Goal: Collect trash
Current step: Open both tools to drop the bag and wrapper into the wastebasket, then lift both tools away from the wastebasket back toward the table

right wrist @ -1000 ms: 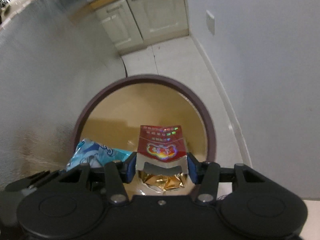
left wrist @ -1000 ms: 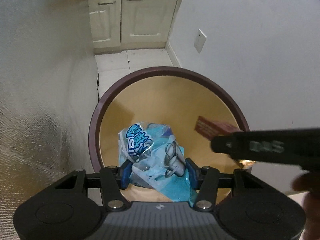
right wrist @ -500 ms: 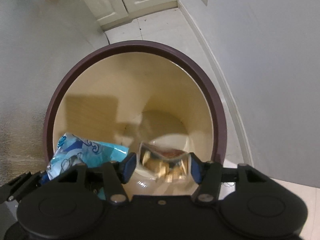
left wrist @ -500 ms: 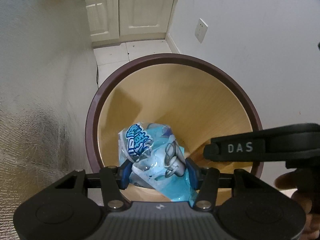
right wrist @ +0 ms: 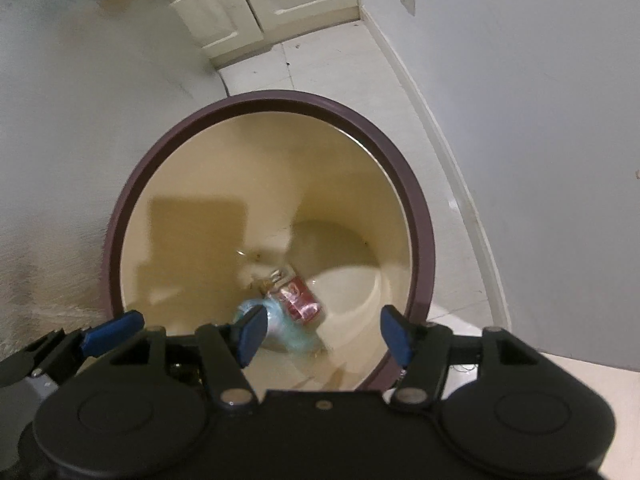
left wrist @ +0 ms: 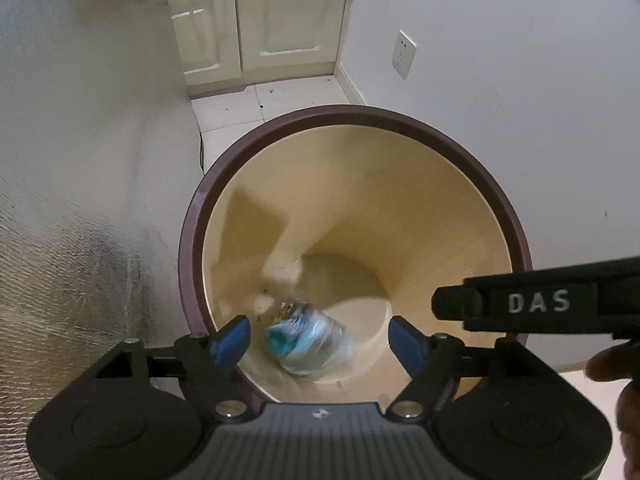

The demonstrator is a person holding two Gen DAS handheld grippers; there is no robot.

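Apparently blue wrapper (left wrist: 306, 334) lies below opening left tongs (left wrist: 318, 340).

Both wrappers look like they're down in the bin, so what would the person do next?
Probably lift both grippers away from the bin. The blue wrapper and red packet are inside it, and the left gripper, still opening, and right gripper hold nothing.

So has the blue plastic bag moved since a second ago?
Yes. The blue plastic bag has left the opening left gripper and dropped well below the bin's dark rim, down by the red packet at the bottom.
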